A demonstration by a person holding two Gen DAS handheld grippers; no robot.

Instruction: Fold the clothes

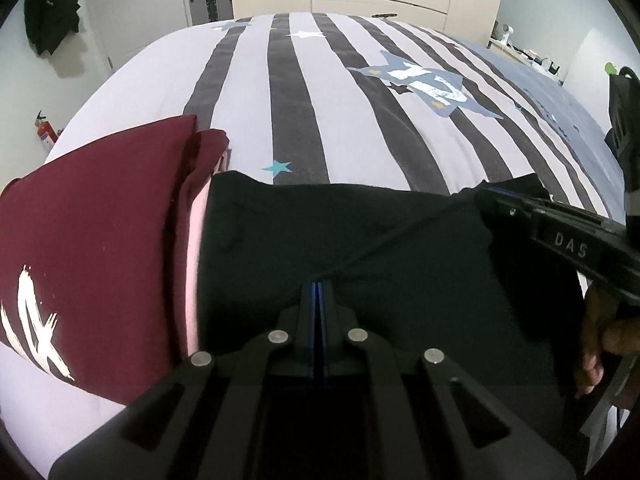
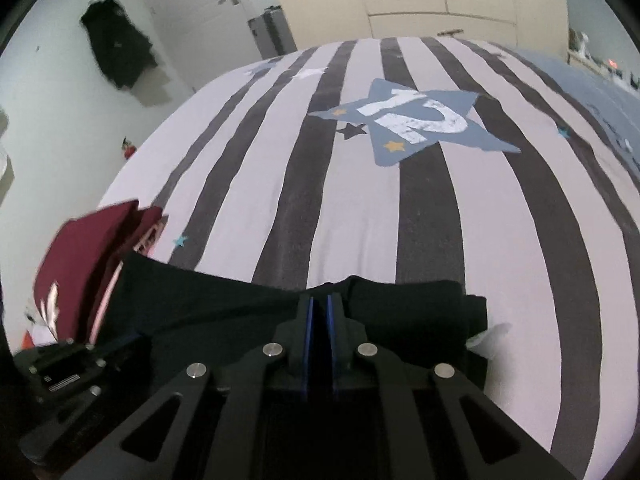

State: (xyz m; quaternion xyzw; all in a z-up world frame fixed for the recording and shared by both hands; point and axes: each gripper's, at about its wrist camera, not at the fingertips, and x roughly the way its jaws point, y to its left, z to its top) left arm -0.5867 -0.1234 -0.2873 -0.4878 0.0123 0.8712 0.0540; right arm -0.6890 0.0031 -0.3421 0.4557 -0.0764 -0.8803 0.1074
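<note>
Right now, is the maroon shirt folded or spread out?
Folded. The maroon shirt lies as a compact stack with layered edges showing at its right side, beside the black garment on the striped bed.

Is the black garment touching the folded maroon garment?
Touching. In the left wrist view the black garment has its left edge overlapping the maroon garment, with no bedspread visible between.

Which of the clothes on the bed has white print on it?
The folded maroon garment at the left, marked with white brush strokes. The black garment beside it, under both grippers, shows no print.
</note>
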